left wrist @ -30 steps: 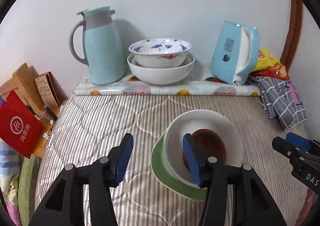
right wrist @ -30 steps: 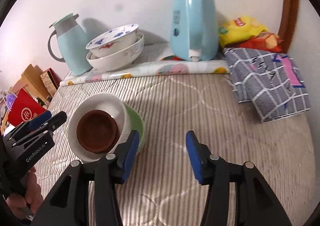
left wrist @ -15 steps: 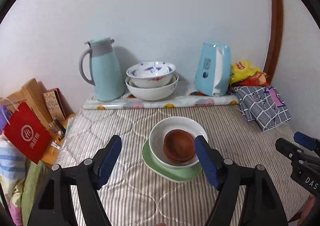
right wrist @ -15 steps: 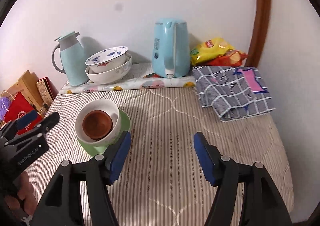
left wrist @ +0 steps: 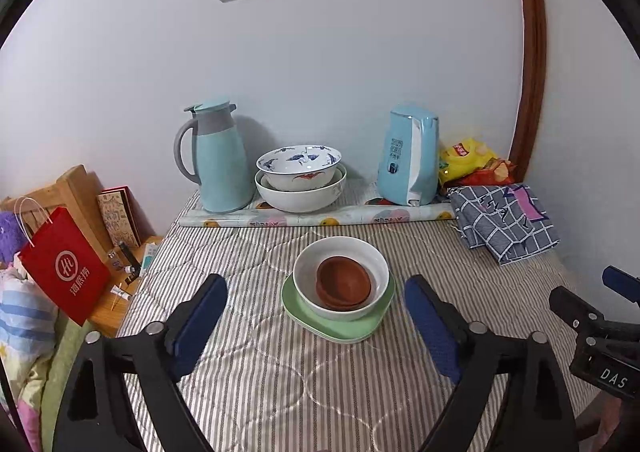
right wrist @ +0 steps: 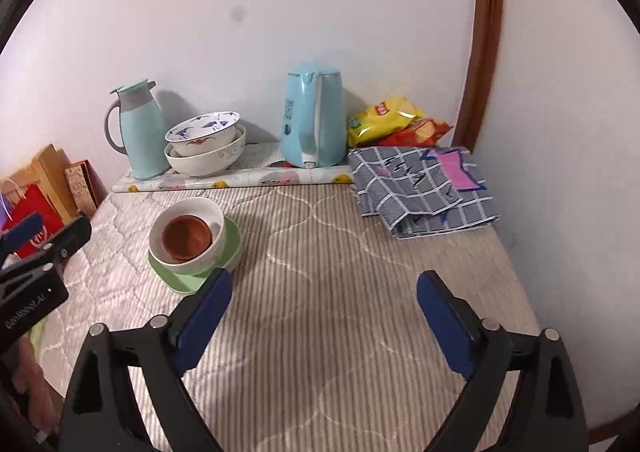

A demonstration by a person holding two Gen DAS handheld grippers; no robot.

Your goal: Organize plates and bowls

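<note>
Centrally in the left view, a brown bowl [left wrist: 343,283] sits inside a white bowl [left wrist: 341,284] on a green plate [left wrist: 338,322], on the striped bed [left wrist: 320,380]. Both the left gripper [left wrist: 316,316] and right gripper [right wrist: 324,316] hover with fingers wide, holding nothing.

This looks like a bedroom in a home. A striped quilt [left wrist: 280,372] covers what may be a bed. By the wall stand a blue jug [left wrist: 218,158], a kettle [left wrist: 410,156], snack bags [right wrist: 394,122] and folded clothes [right wrist: 420,188].
</note>
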